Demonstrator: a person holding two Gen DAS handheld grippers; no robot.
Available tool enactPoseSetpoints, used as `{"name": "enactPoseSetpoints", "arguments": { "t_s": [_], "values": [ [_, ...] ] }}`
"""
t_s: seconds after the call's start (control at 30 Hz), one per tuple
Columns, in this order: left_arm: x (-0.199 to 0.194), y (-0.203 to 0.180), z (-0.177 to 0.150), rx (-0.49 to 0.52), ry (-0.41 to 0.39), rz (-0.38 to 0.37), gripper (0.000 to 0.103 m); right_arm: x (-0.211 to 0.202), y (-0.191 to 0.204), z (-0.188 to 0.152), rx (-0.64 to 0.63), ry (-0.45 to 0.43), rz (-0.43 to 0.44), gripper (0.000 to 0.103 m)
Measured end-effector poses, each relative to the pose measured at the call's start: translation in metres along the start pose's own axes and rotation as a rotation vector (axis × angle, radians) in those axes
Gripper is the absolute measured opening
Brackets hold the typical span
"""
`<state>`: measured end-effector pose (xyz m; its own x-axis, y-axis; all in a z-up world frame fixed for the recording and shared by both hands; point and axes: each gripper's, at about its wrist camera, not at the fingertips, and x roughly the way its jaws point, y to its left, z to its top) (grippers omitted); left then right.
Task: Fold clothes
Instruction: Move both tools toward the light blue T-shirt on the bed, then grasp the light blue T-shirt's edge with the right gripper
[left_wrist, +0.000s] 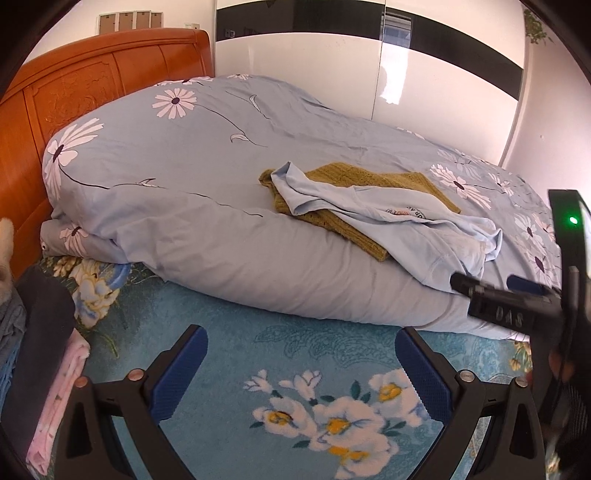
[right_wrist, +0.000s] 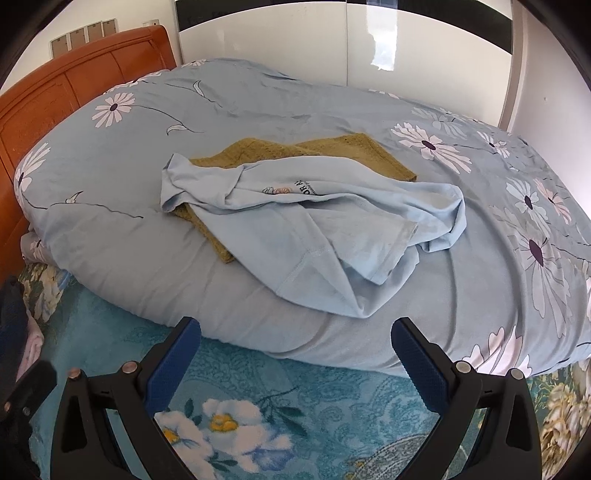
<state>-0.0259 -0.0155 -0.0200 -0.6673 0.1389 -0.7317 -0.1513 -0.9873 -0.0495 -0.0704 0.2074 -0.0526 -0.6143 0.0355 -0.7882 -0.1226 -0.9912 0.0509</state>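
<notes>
Two garments lie ahead of me, and neither is folded yet, so I judge the task barely begun. The crumpled pale blue cotton T-shirt (right_wrist: 325, 229) with a small printed logo sprawls on top of an olive-green knitted garment (right_wrist: 258, 151), which shows at the far side and pokes out at the shirt's near left. Both rest on the puffy light blue duvet with white daisy print (right_wrist: 258, 99), bunched on the bed against the orange wooden headboard (left_wrist: 92, 85) at the far left.

My left gripper (left_wrist: 301, 365) hangs released, blue pads spread wide with nothing between them, over the teal floral blanket (left_wrist: 229, 332) in front of the duvet. My right gripper (right_wrist: 295, 354) is likewise spread and empty, near the shirt's near hem but not touching it; its black body shows at the right edge of the left view.

At the near left sits a stack of folded cloth, pink at the bottom with dark fabric above (left_wrist: 55, 398); whether that is finished work I cannot tell.

Left to do, as I read it: pull the shirt off, flatten it, fold it, then treat the knit the same way.
</notes>
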Motion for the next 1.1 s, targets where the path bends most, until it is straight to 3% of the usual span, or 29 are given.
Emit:
{"name": "enactPoseSetpoints", "arguments": {
  "t_s": [0.27, 0.37, 0.5, 0.57, 0.63, 0.73, 0.93, 1.1],
  "values": [
    [-0.01, 0.029, -0.015, -0.097, 0.022, -0.024, 0.103, 0.048, 0.006, 0.028, -0.091, 0.068, 0.035, 0.103],
    [-0.015, 0.036, -0.025, -0.116, 0.026, -0.026, 0.103, 0.067, 0.018, 0.03, -0.128, 0.107, 0.001, 0.098],
    [-0.021, 0.046, -0.037, -0.138, 0.034, -0.019, 0.103, 0.091, 0.021, 0.029, -0.125, 0.19, -0.083, 0.055],
    [-0.024, 0.051, -0.041, -0.153, 0.038, -0.014, 0.103, 0.093, 0.012, 0.033, -0.061, 0.196, -0.084, 0.047],
    [-0.028, 0.058, -0.046, -0.175, 0.033, -0.012, 0.103, 0.09, -0.001, 0.039, 0.031, 0.188, -0.067, 0.03],
    [-0.034, 0.069, -0.053, -0.223, 0.028, -0.02, 0.103, 0.075, -0.013, 0.048, 0.124, 0.147, -0.021, 0.018],
    [-0.042, 0.088, -0.072, -0.359, 0.038, -0.055, 0.103, 0.023, -0.008, 0.062, 0.078, 0.025, 0.092, 0.01],
    [-0.049, 0.095, -0.093, -0.471, 0.066, -0.093, 0.103, -0.027, -0.015, 0.046, 0.065, -0.026, 0.21, 0.008]
  ]
}}
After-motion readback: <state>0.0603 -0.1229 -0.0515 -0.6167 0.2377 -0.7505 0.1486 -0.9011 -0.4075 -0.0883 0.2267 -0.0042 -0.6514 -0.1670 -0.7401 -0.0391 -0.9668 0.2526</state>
